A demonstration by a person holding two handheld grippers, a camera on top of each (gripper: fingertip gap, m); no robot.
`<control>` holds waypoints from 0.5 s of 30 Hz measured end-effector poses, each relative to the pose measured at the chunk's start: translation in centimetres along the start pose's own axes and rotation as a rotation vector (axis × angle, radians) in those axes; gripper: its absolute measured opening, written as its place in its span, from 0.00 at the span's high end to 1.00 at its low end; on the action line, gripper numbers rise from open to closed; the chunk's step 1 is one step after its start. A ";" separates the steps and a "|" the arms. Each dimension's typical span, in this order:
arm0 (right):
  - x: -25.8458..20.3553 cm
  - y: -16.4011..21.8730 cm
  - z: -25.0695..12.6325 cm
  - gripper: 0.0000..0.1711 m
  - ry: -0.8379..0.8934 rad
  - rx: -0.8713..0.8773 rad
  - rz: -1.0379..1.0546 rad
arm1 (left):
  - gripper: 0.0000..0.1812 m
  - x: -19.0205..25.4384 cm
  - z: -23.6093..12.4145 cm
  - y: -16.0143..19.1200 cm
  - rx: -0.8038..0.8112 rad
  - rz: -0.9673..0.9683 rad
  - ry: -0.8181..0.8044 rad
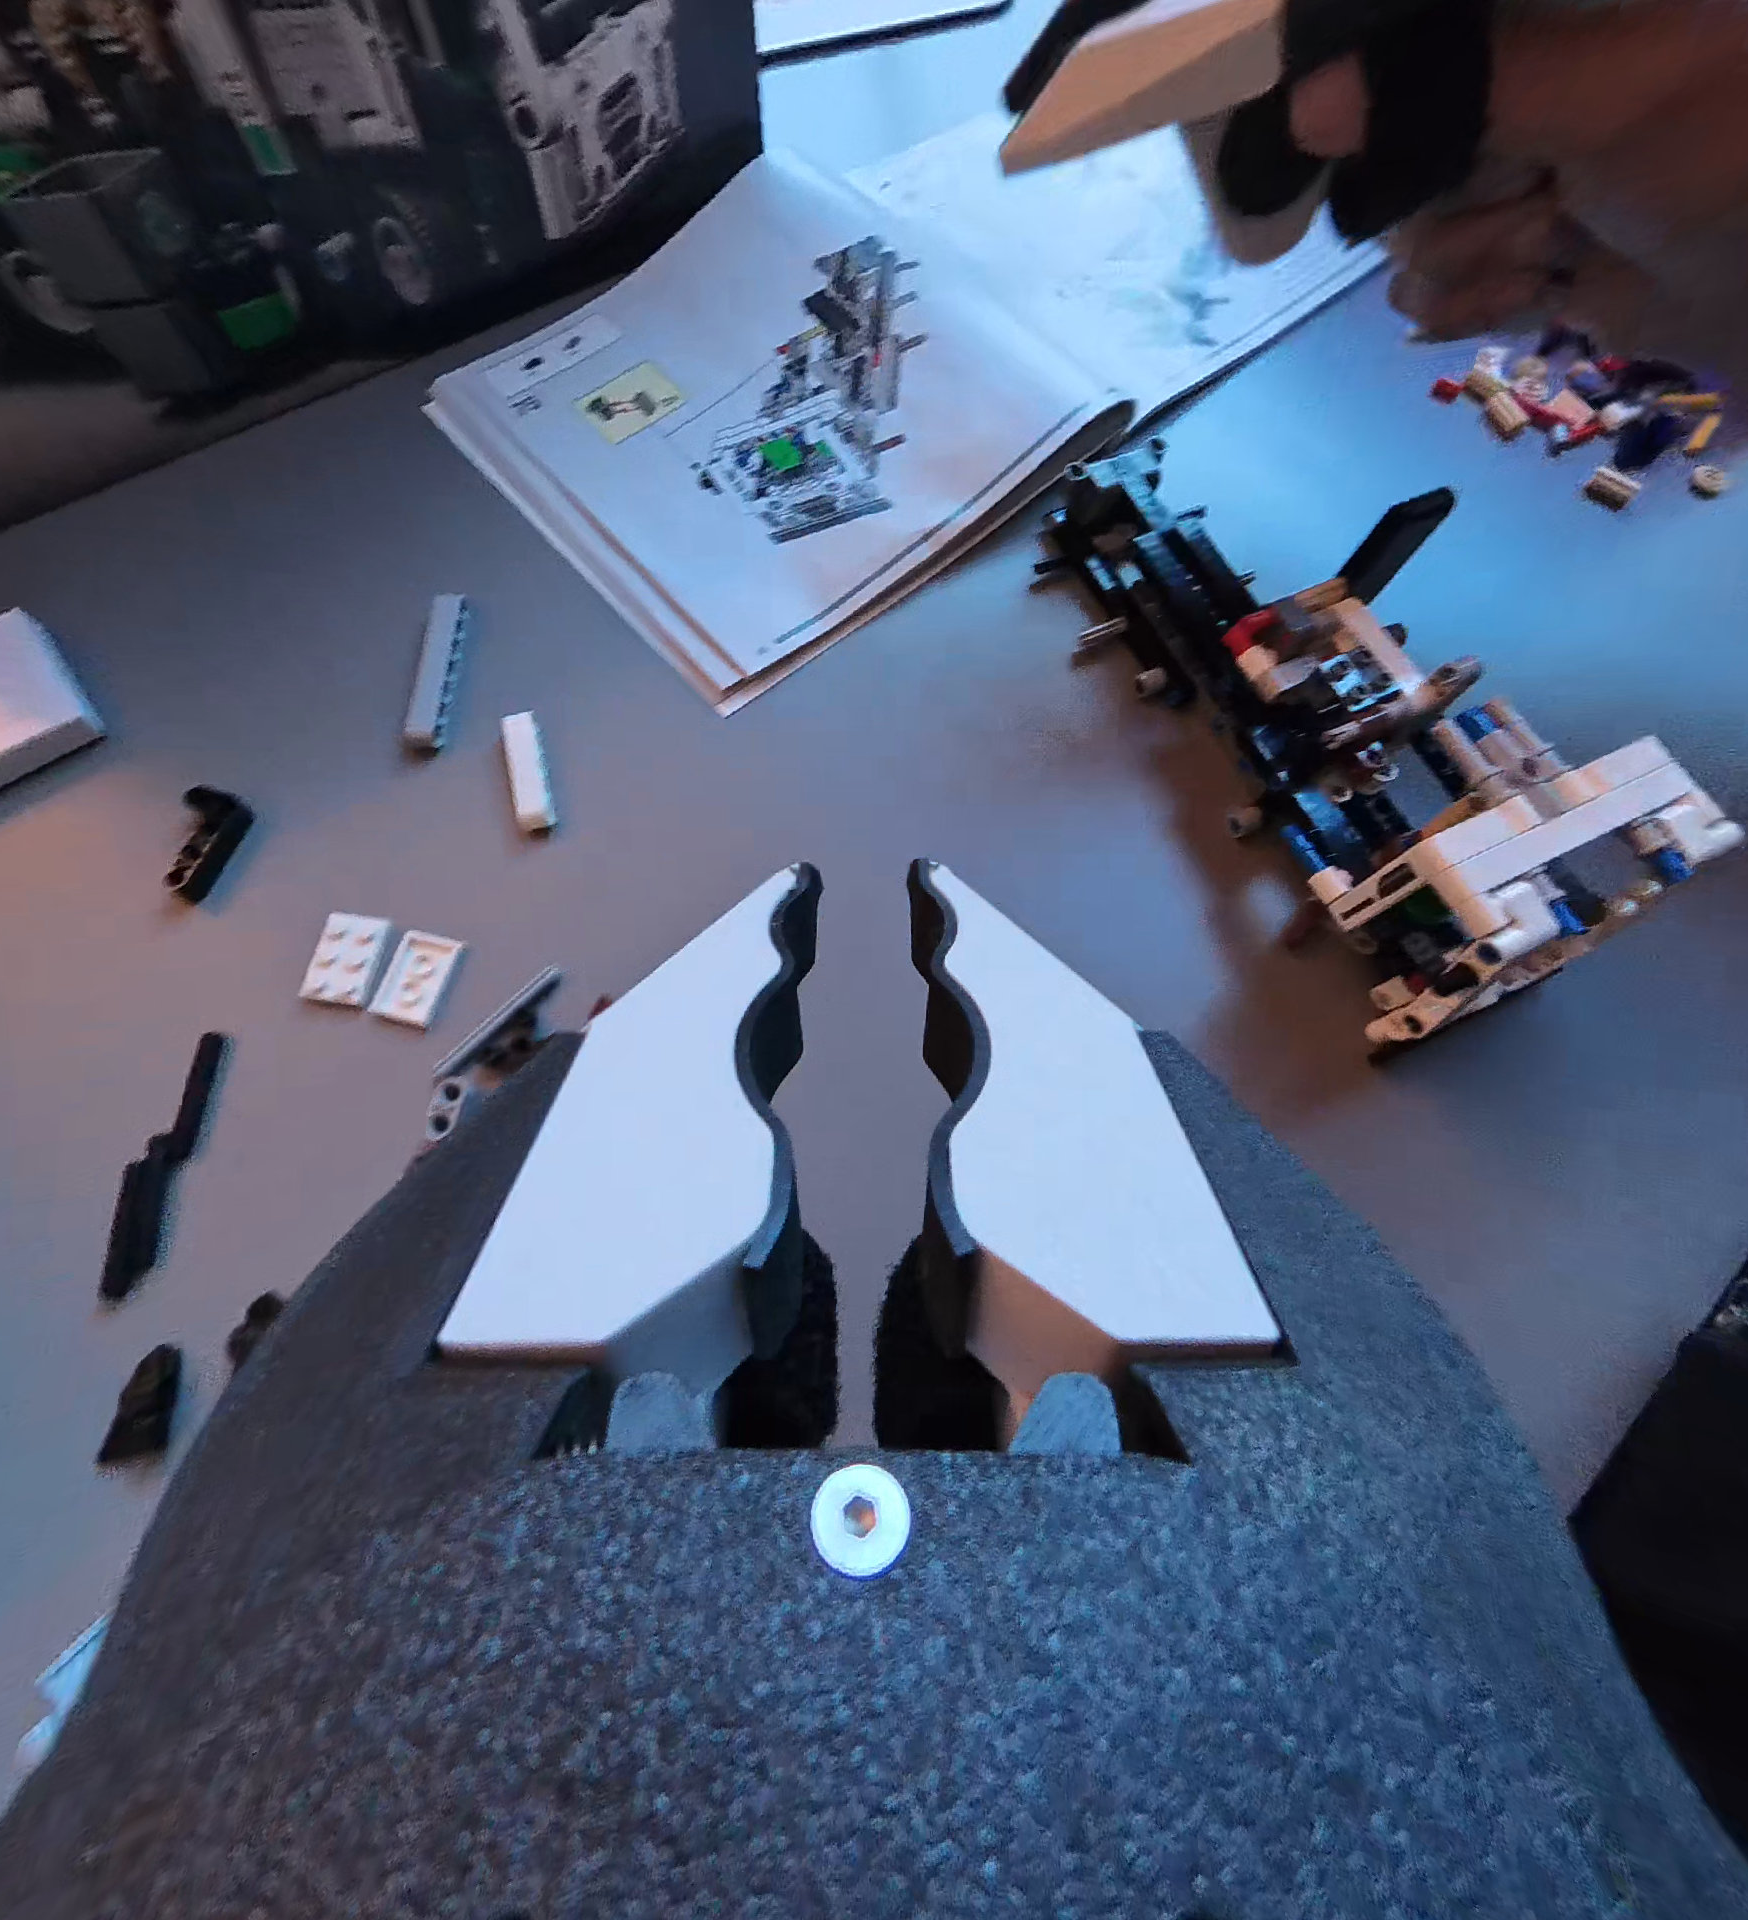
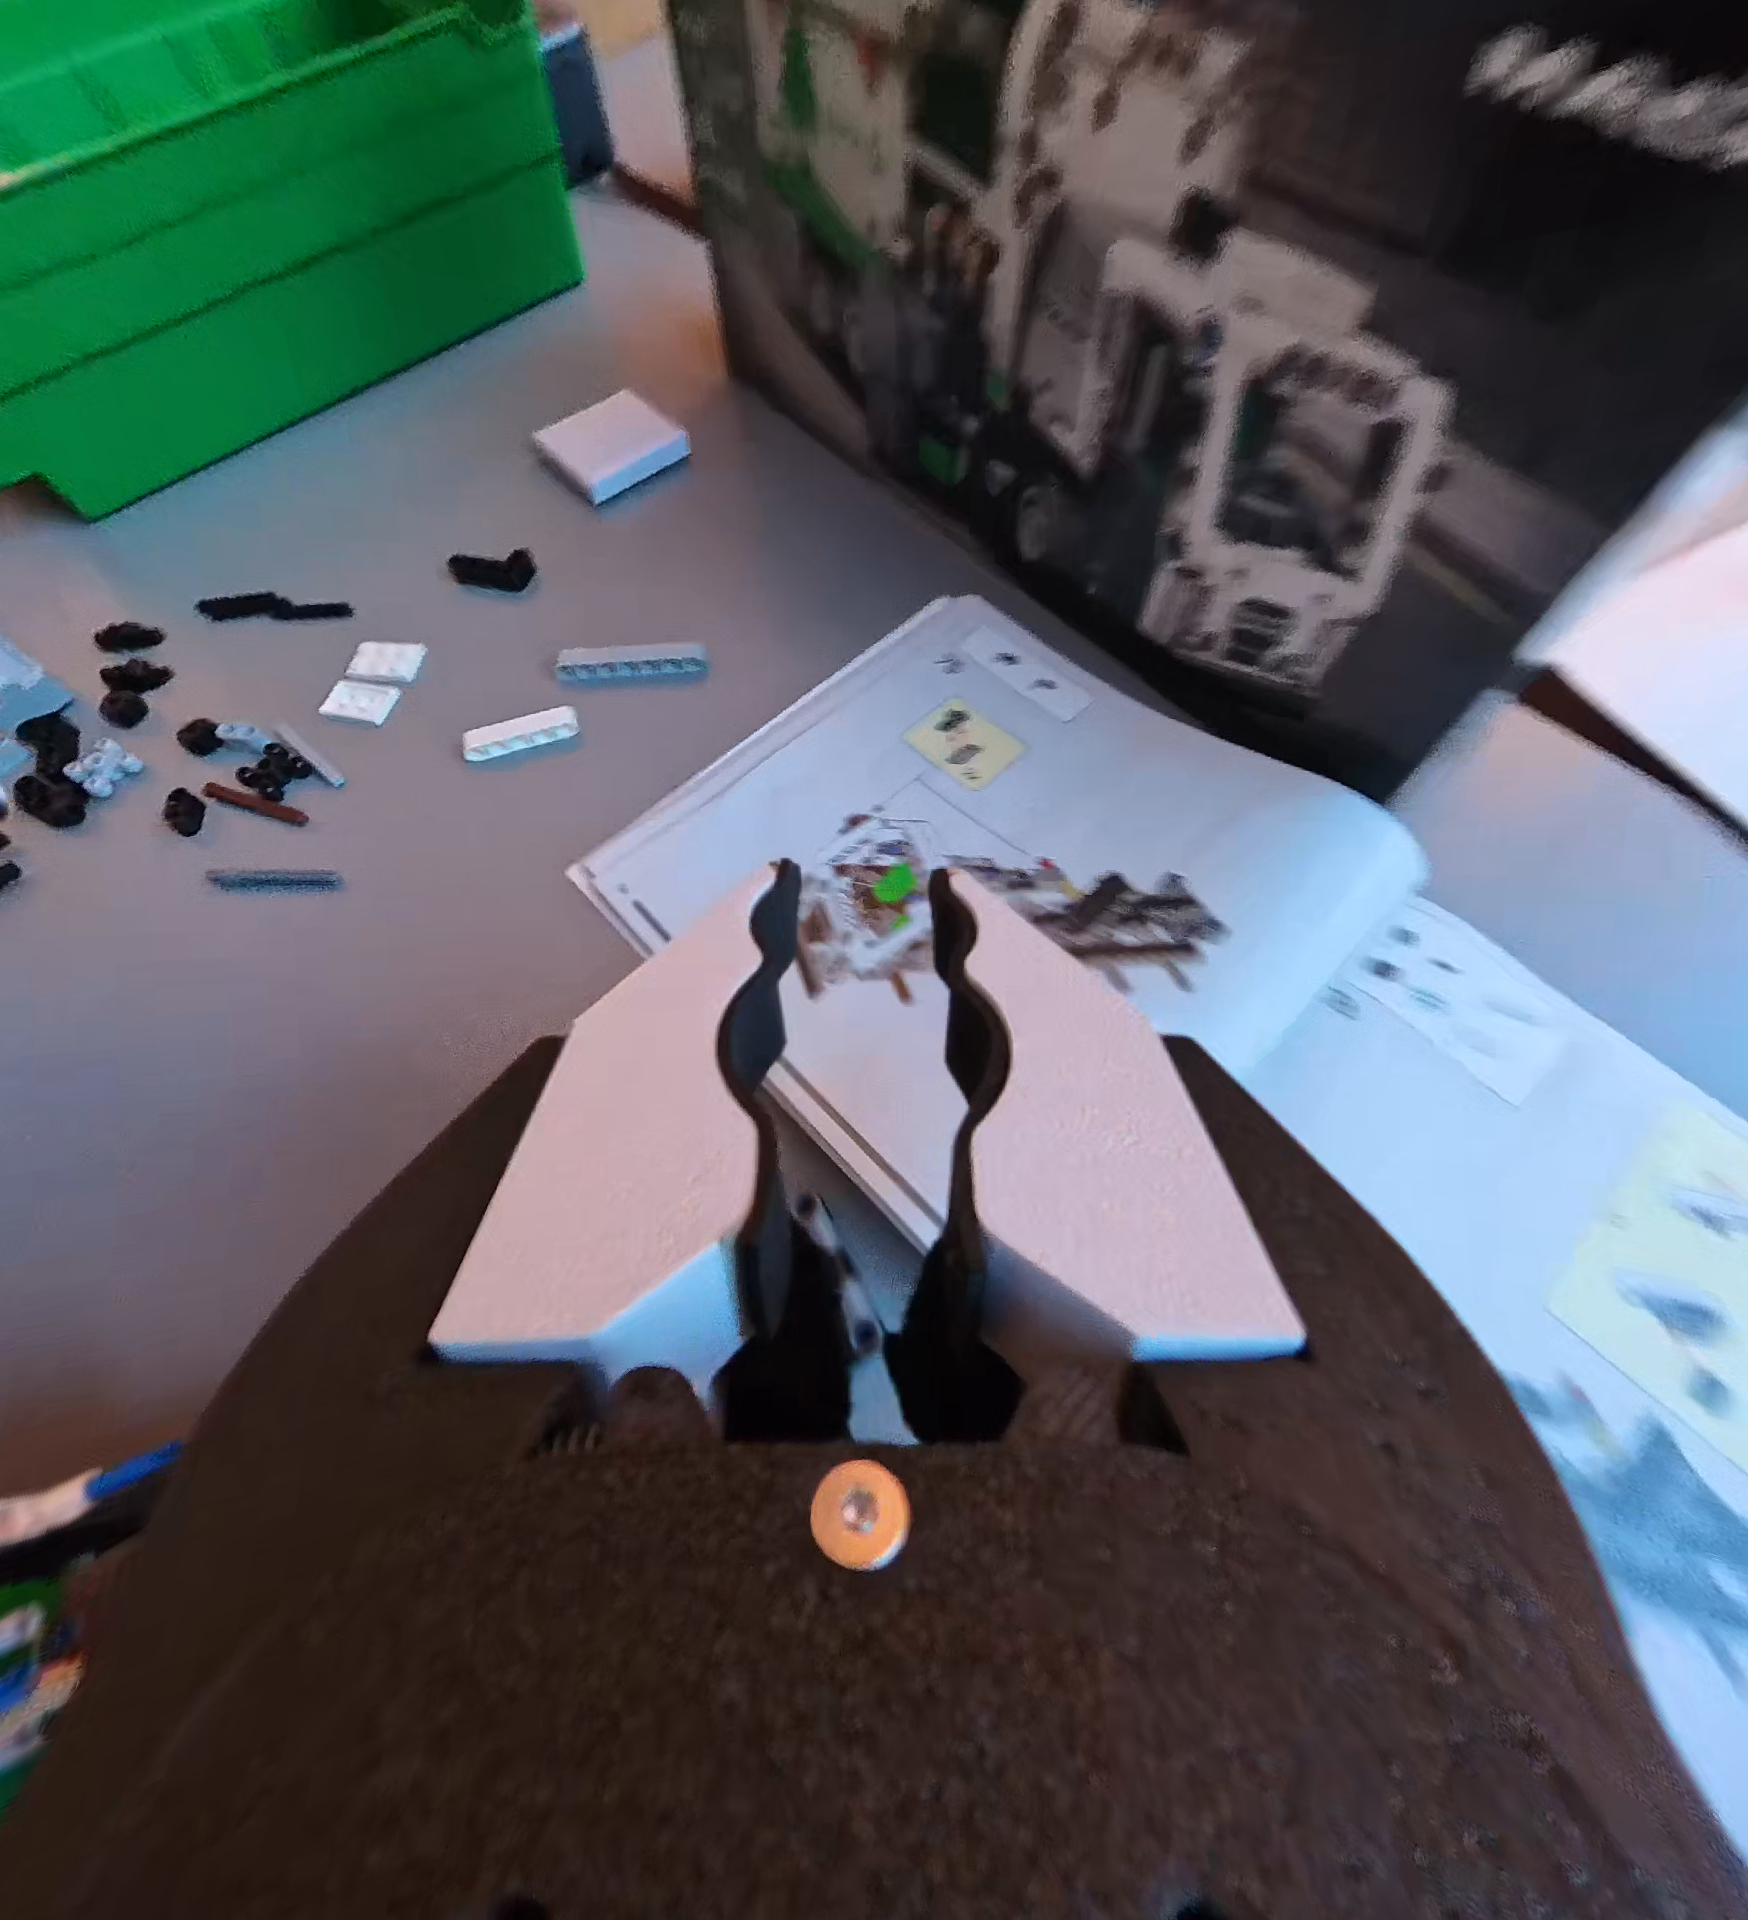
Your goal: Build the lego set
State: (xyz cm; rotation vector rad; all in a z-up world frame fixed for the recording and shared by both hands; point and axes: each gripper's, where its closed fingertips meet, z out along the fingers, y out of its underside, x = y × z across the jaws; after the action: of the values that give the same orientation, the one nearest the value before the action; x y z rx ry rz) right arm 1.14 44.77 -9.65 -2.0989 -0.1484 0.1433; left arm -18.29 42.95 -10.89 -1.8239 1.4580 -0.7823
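Note:
A partly built black, white and blue lego model point(image 1: 1369, 769) lies on the grey table to the right in the left wrist view. My left gripper point(image 1: 862, 873) is open and empty above the table, left of the model. Loose parts lie to its left: a white beam point(image 1: 529, 771), a grey beam point(image 1: 437, 670), two white plates point(image 1: 382, 966) and black pieces point(image 1: 208, 840). My right gripper point(image 2: 859, 888) is open and empty, held over the open instruction booklet point(image 2: 1005, 831). It also shows in the left wrist view point(image 1: 1140, 94), top right, in a gloved hand.
The dark set box point(image 2: 1213, 312) stands behind the booklet point(image 1: 849, 416). A green bin point(image 2: 226, 260) stands at the far left. A white flat box point(image 2: 612, 445) lies near it. A pile of small coloured parts point(image 1: 1597, 416) lies at the far right. Scattered black and grey parts point(image 2: 174, 727) cover the left. The gap from one gripper's tips to the other's is roughly 20 cm. The left tips stand about 15 cm off the grey beam point(image 1: 437, 670). The right camera catches it too, in the right wrist view point(image 2: 616, 655).

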 end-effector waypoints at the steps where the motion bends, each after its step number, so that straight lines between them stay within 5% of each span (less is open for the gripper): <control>1: 0.9 0.0 -2.0 0.86 0.053 0.029 0.014 | 0.91 0.6 0.3 -0.2 0.005 0.009 0.007; 3: 3.1 2.1 -7.0 0.87 0.194 0.091 0.079 | 0.91 1.6 0.7 -0.5 0.012 0.028 0.017; 9: 7.7 16.3 -21.1 0.88 0.639 0.081 0.341 | 0.91 3.4 1.9 -0.7 0.020 0.021 0.065; 15: 8.9 20.1 -22.9 0.95 0.665 -0.009 0.387 | 0.91 4.2 2.0 -2.1 0.040 0.076 0.092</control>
State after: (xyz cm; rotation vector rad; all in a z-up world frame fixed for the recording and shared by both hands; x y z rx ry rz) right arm 14.61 16.66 -15.73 -2.0536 0.6554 -0.3272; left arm -14.66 39.39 -10.24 -1.7121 1.5492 -0.8606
